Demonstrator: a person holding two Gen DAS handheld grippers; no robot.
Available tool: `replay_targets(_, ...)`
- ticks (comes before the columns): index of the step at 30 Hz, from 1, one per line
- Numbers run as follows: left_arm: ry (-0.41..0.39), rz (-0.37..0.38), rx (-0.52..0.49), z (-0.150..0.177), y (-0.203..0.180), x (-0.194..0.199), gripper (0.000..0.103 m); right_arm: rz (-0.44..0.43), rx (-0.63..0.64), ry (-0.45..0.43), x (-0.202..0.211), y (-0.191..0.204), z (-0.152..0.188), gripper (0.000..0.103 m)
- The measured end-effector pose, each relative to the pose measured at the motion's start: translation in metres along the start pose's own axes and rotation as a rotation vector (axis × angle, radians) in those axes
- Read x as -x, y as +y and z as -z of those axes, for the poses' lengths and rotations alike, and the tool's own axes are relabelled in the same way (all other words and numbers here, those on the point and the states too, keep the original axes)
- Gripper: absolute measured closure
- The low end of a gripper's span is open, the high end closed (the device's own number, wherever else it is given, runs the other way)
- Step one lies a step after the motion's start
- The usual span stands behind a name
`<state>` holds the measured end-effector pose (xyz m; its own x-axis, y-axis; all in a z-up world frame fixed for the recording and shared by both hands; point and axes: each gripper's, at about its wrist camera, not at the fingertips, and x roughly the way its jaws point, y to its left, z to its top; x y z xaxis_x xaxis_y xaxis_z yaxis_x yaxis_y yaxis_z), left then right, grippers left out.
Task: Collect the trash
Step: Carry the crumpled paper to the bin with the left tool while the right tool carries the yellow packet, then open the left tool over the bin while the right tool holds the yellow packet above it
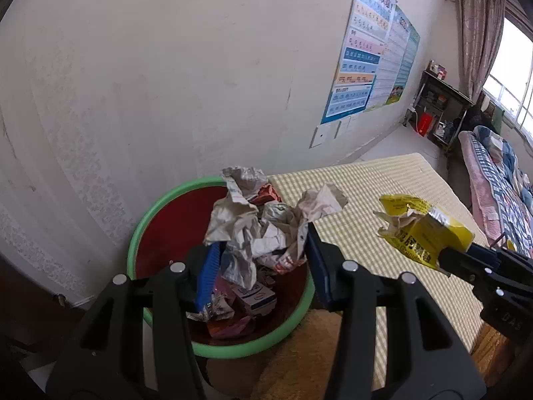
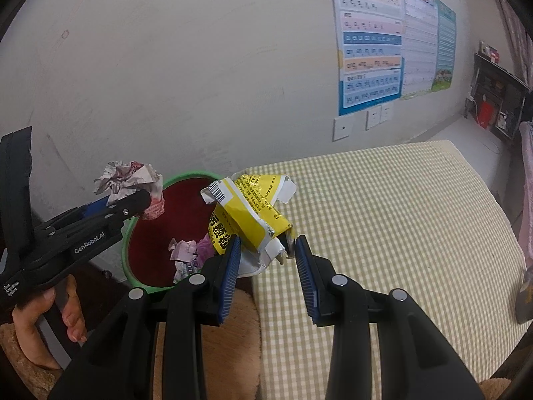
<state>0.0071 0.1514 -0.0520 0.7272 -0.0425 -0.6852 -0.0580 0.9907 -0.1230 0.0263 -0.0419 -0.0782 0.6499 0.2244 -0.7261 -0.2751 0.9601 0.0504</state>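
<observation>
A red bin with a green rim [image 1: 140, 230] stands by the wall, with wrappers and small boxes in it. My left gripper [image 1: 263, 246] is shut on a crumpled newspaper wad [image 1: 253, 220] and holds it above the bin; it also shows in the right wrist view [image 2: 130, 180]. My right gripper [image 2: 266, 250] is shut on a torn yellow wrapper [image 2: 250, 210] and holds it over the bin's right rim [image 2: 186, 176], next to the table edge. The yellow wrapper also shows in the left wrist view [image 1: 423, 230].
A table with a yellow checked cloth [image 2: 383, 220] lies right of the bin. A tan fuzzy cushion [image 2: 230, 340] is below the grippers. Posters [image 2: 369, 40] hang on the wall. A shelf [image 1: 436, 106] and a bed [image 1: 496, 180] stand far right.
</observation>
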Motion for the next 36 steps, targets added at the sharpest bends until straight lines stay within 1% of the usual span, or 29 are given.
replay_targets(18, 0.037, -0.043, 0.043, 0.008, 0.026, -0.014, 0.057, -0.035, 0.048, 0.027, -0.02, 0.027, -0.01, 0.069)
replay_targets(26, 0.059, -0.063, 0.057, 0.014, 0.036, -0.022, 0.057, -0.043, 0.054, 0.043, -0.028, 0.03, -0.011, 0.069)
replay_targets(36, 0.082, -0.069, 0.065, 0.017, 0.04, -0.031, 0.057, -0.046, 0.052, 0.065, -0.038, 0.03, -0.012, 0.069)
